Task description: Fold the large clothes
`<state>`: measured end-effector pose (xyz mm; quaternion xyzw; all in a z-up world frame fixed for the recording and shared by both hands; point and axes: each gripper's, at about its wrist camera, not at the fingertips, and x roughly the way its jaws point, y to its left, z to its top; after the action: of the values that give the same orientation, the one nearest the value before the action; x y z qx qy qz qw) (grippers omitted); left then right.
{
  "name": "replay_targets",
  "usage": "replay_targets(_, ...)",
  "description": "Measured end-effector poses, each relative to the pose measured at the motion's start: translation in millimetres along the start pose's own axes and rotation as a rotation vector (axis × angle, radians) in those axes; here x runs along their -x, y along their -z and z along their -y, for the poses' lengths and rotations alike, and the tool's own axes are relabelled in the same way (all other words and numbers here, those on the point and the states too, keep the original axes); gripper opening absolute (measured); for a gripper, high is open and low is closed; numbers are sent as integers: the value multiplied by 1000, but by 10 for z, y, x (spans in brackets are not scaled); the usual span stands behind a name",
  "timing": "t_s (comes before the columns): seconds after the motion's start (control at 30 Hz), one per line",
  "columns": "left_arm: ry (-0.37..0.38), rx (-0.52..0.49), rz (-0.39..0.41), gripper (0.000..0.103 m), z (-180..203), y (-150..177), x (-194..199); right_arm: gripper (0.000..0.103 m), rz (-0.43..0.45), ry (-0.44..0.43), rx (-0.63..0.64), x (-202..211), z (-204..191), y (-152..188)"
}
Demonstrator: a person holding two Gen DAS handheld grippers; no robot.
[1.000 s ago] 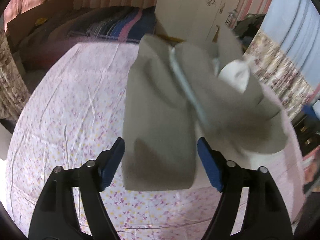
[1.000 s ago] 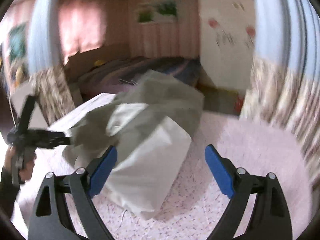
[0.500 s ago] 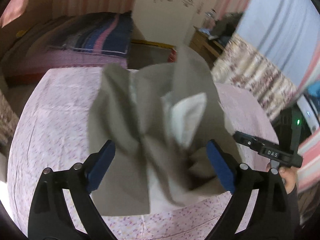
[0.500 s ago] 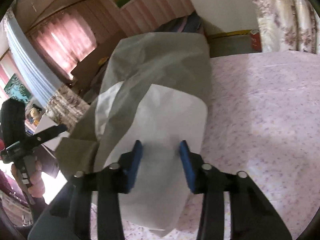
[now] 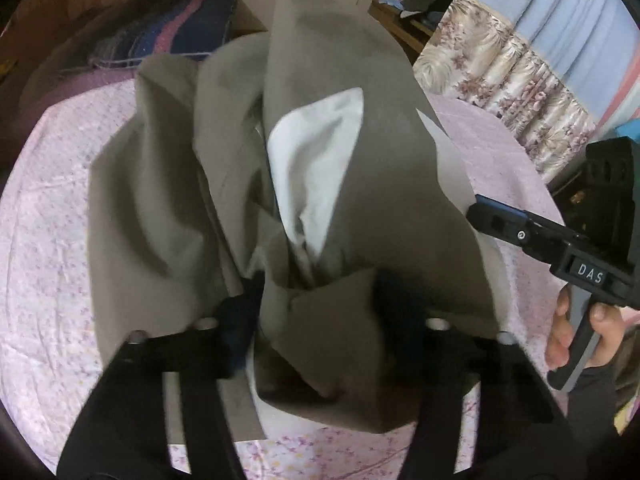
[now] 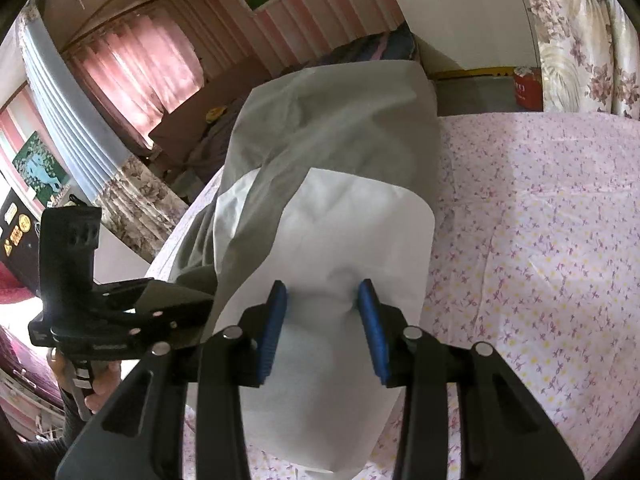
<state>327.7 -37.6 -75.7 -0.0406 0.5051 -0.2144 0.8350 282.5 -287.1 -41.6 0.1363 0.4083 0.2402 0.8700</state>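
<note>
Having narrowed since wide open: both tools (image 5: 320,312) (image 6: 322,328) now pinching the grey garment (image 5: 168,208).

A pink floral sheet (image 5: 48,216) covers the tabletop (image 6: 560,240). On the sheet lies the grey garment (image 5: 160,208), bunched near the middle, with its white lining (image 6: 352,232) showing.

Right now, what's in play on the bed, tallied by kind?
Garments: 1, the grey garment with white lining, bunched up
Grippers: 2, left gripper and right gripper, each with cloth between its fingers
Bed sheets: 1, the pink flowered sheet
Total: 4
</note>
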Motion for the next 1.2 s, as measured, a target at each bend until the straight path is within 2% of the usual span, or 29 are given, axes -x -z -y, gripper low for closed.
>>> replay_targets(0.07,-11,-23,14,40,38,18,12,43,1,11,15,33,-20,-10)
replay_targets(0.13,-15,-24,27,31,40,22,44,65,24,22,-8,143,23,-55)
replay_targets(0.23,-3,0,65,24,-33,39,163,76,83,31,-79,318,163,-89)
replay_targets(0.3,-14,-3,87,20,-44,55,222,81,45,18,-124,266,245,-82)
replay_targets(0.33,-21,-5,99,17,-39,58,250,81,5,21,-148,174,279,-50)
replay_targets(0.4,-44,-27,144,13,33,62,358,81,-15,9,-157,82,232,28)
replay_targets(0.57,-104,-95,284,11,226,103,861,81,54,-70,-125,111,19,23)
replay_targets(0.63,-126,-73,331,11,131,132,1042,81,73,-82,-80,150,-146,-30)
replay_targets(0.7,-143,-19,359,11,-55,164,1148,81,88,-39,3,130,-392,-80)
replay_targets(0.8,-144,99,332,11,-493,288,1128,81,76,57,107,18,-669,-91)
replay_targets(0.83,-131,167,297,11,-719,383,1051,81,58,93,152,-50,-776,-71)
replay_targets(0.93,-117,278,229,14,-1083,623,778,81,13,178,251,-261,-947,-18)
replay_targets(1.07,-141,279,199,21,-1226,782,550,82,-2,291,325,-415,-938,20)
replay_targets(1.2,-196,243,161,23,-1187,714,372,81,-22,365,324,-456,-840,-22)
